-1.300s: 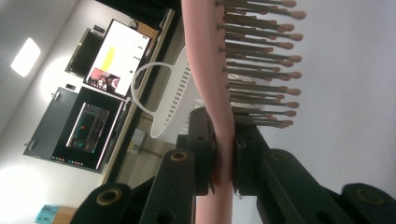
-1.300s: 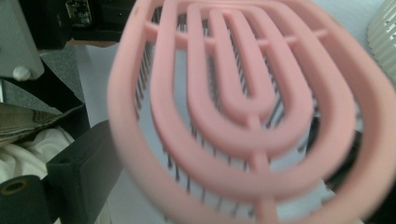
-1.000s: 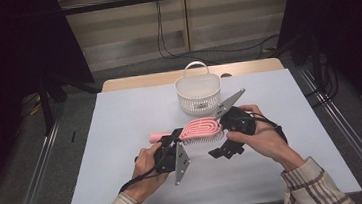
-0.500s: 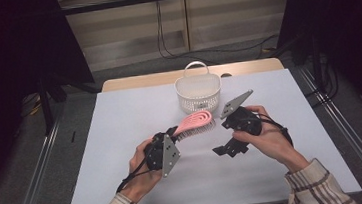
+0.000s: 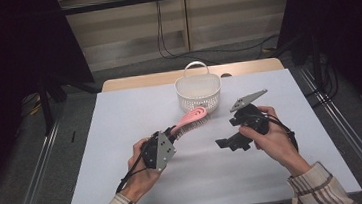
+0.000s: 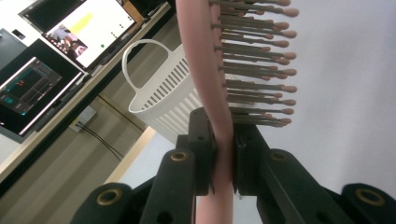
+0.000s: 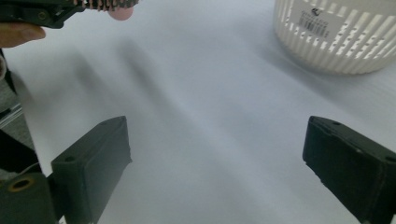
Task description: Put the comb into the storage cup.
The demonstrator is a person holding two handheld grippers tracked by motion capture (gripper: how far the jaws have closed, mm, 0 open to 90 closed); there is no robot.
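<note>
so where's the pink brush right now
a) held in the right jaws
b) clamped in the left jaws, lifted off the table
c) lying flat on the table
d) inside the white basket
b: the left gripper is shut on the brush by its handle, holding it clear of the table and short of the basket, while the right gripper stands open with nothing in it.

A white-topped table (image 5: 127, 187) carries a white slotted basket (image 5: 198, 93) standing near its far edge.

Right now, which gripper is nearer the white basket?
Left. The left gripper holds the pink hairbrush up toward the white basket; the right gripper hangs open, farther back.
</note>
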